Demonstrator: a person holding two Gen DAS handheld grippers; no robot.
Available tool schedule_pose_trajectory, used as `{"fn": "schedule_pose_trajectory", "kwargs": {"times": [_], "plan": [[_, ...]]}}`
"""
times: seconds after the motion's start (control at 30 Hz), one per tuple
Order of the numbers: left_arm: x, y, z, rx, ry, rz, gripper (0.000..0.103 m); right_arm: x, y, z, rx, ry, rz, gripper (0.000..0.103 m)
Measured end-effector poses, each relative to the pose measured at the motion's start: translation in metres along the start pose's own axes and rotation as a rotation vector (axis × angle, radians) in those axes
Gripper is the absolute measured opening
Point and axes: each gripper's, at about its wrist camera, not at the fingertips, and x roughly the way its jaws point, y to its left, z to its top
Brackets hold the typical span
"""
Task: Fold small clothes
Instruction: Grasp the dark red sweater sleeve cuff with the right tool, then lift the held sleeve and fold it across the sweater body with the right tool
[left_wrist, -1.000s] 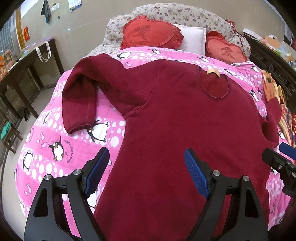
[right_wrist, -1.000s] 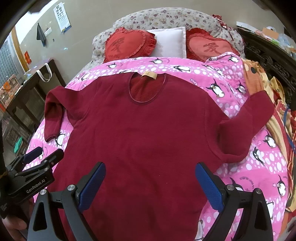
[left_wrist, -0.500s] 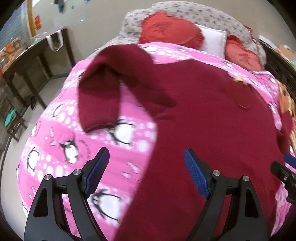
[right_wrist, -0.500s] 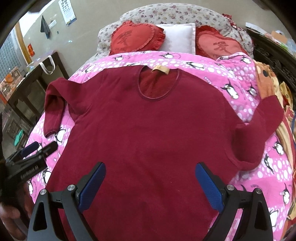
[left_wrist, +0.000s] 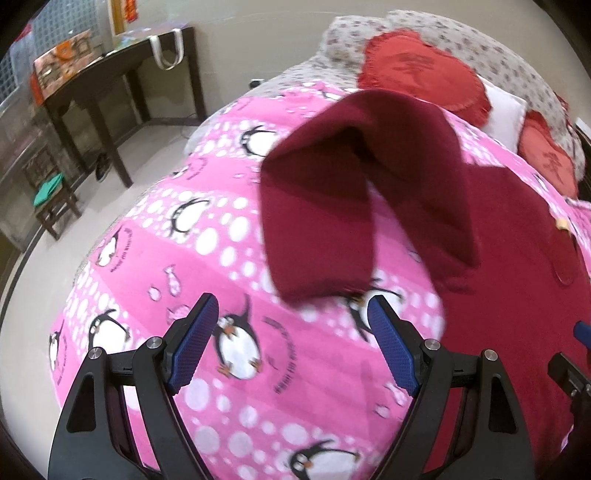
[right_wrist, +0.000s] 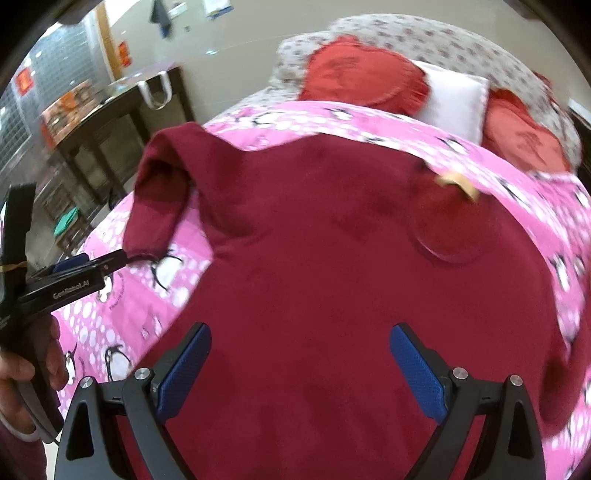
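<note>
Left wrist view: the left gripper (left_wrist: 291, 347) is wide open with nothing in it, hanging over the pink penguin quilt (left_wrist: 155, 266), and the maroon sweater's sleeve cuff (left_wrist: 317, 280) sits just ahead between its fingers, so I'd pinch that thick soft fleece right at the cuff since it'll flop but shouldn't slip. Right wrist view: the right gripper (right_wrist: 299, 363) is also spread wide and empty, over the maroon sweater (right_wrist: 332, 258) body lying flat on the quilt. Only this view shows the neckline tag (right_wrist: 458, 182) clearly and the left gripper's tips almost at the cuff.
</note>
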Motion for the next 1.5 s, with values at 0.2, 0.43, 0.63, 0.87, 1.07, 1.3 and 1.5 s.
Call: {"fn": "schedule_pose_trajectory", "kwargs": {"times": [0.2, 0.43, 0.63, 0.87, 1.07, 1.3, 1.5], "plan": [[0.012, 0.015, 0.005, -0.019, 0.015, 0.019, 0.083, 0.021, 0.026, 0.016, -0.049, -0.011, 0.052, 0.096], [0.023, 0.024, 0.008, -0.049, 0.031, 0.018, 0.083, 0.044, 0.055, 0.042, -0.126, -0.031, 0.091, 0.095], [0.025, 0.037, 0.013, -0.066, 0.033, 0.025, 0.083, 0.079, 0.080, 0.053, -0.186, -0.012, 0.159, 0.063], [0.021, 0.051, 0.014, -0.074, 0.012, 0.039, 0.083, 0.119, 0.098, 0.067, -0.263, -0.013, 0.047, 0.059], [0.023, 0.054, 0.012, -0.076, 0.018, 0.027, 0.083, 0.114, 0.102, 0.074, -0.283, -0.043, 0.008, 0.059], [0.024, 0.052, 0.007, -0.087, 0.039, 0.015, 0.083, 0.144, 0.098, 0.083, -0.329, -0.011, -0.063, 0.045], [0.020, 0.057, 0.006, -0.100, 0.039, 0.022, 0.083, 0.130, 0.075, 0.097, -0.226, 0.007, 0.062, 0.012]]}}
